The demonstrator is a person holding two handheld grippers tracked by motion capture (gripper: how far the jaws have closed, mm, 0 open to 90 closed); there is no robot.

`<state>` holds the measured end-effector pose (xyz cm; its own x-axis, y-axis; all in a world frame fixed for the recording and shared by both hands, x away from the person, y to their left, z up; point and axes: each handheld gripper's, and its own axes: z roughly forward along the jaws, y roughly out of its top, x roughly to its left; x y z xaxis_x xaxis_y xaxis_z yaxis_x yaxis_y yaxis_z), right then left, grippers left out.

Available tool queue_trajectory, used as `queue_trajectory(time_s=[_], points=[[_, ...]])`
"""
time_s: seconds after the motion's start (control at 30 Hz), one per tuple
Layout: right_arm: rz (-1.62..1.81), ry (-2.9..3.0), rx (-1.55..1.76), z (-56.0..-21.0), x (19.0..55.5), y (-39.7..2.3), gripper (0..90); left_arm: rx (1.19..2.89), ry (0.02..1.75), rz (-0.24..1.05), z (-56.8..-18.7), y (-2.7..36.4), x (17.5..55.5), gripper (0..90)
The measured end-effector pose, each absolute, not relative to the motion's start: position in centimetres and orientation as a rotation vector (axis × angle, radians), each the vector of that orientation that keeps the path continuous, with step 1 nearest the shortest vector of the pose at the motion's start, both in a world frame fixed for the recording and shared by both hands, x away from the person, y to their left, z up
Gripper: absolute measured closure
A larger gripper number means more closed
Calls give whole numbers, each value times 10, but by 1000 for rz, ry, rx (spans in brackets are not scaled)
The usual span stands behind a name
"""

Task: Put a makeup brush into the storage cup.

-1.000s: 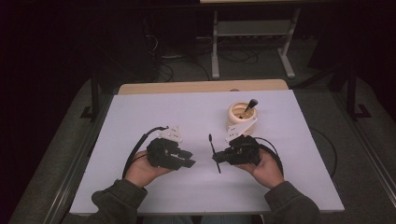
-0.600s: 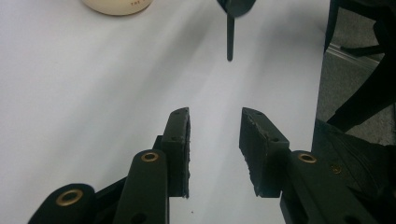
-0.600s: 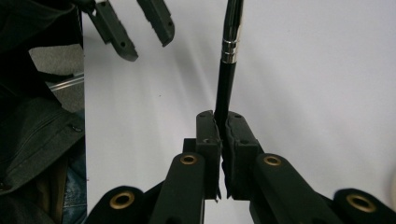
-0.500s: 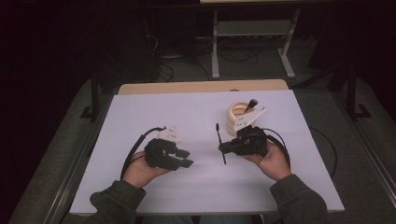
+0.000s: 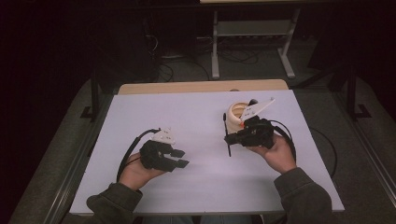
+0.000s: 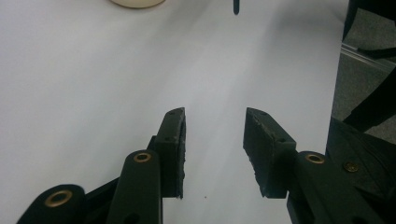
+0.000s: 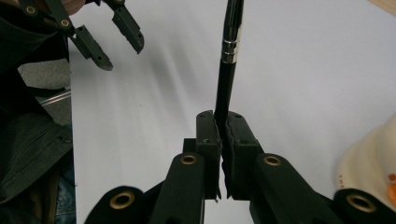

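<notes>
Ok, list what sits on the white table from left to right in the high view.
Left hand-held gripper, jaws apart with nothing between them → thin black pen clamped in the right hand-held gripper → cream cup just behind that gripper, all over the white table.

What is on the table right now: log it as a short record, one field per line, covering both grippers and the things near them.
surface: white table top
left gripper: jaws have just been opening, nothing between them, low over the table
right gripper: shut on a slim black pen with a silver band
pen: sticks out past the jaws, held above the table
cream round cup: stands on the table just beyond the right gripper; a dark stick pokes out of it
</notes>
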<state>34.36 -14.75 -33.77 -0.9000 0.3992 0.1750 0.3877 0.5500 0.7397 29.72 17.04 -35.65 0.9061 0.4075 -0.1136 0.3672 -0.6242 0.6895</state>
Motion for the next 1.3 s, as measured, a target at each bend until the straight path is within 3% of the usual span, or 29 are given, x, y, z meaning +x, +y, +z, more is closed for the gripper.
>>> queue_trajectory(time_s=[1.3], points=[[1322,2657,832,-301,386,-180,847,2260,632,149,-363,205,289,491]])
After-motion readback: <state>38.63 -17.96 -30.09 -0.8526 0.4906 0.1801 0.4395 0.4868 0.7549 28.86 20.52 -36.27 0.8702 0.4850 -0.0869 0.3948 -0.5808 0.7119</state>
